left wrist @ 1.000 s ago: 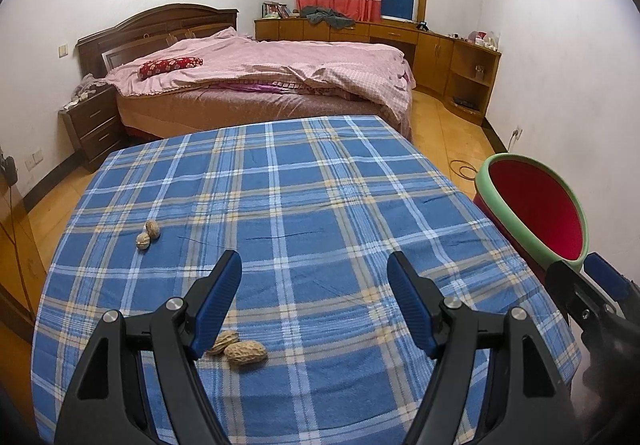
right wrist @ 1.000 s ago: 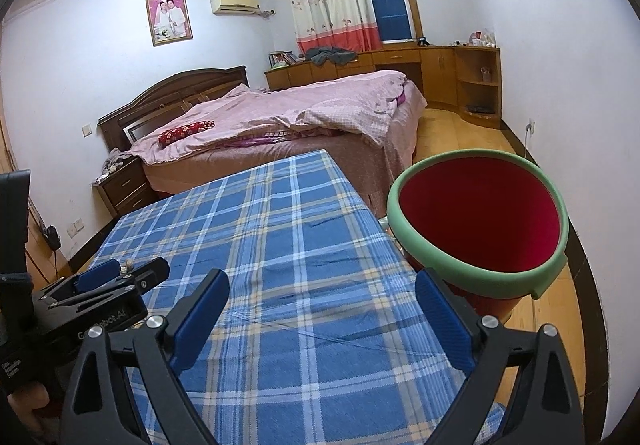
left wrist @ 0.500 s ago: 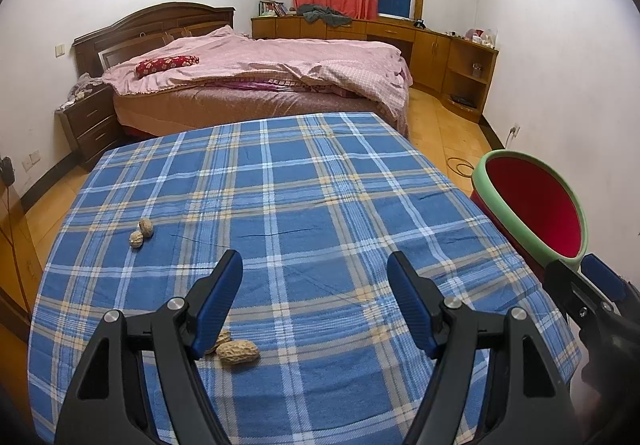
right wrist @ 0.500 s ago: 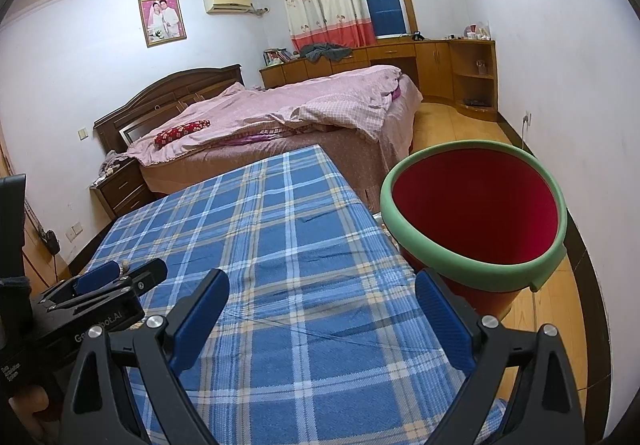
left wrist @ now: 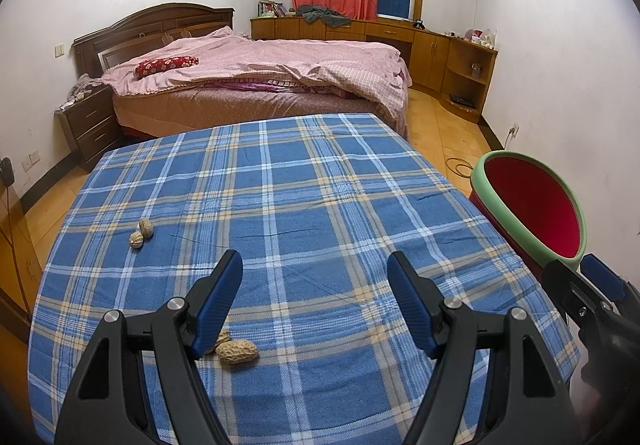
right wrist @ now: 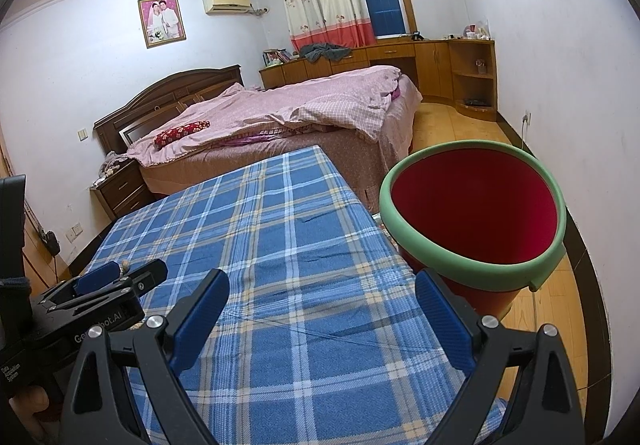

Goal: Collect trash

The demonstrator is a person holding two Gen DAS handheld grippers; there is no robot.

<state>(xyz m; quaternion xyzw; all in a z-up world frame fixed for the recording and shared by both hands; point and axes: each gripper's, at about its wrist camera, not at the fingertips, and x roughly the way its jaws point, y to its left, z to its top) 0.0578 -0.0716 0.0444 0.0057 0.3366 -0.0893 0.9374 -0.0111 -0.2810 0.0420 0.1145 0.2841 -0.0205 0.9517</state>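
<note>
Left gripper [left wrist: 314, 285] with blue-padded black fingers, jaws spread wide, nothing between them, hovering over blue plaid tablecloth [left wrist: 320, 205]. Right gripper [right wrist: 322, 309] likewise released and empty, above the cloth's right edge.

Trash: tan peanut shell [left wrist: 237, 351] on the cloth at 7 o'clock in the left view, just beside the left finger's tip; a second shell piece [left wrist: 220, 337] touches it, partly hidden behind that finger. Pair of small brown nut shells [left wrist: 141, 233] lies at 9 o'clock, well apart from the gripper, touching each other.

Red bucket with green rim [right wrist: 472, 221] stands off the table's right side, 3 o'clock in both views, upright; inside looks bare red as far as visible.

Nothing lies between the left gripper and the nut shells. Right view shows the bucket's whole mouth and the left gripper's body at 8 o'clock, but only a speck of shell near it. Left view alone shows the shells clearly. Pink-quilted wooden bed [left wrist: 256, 77] at 12 o'clock behind the table.
</note>
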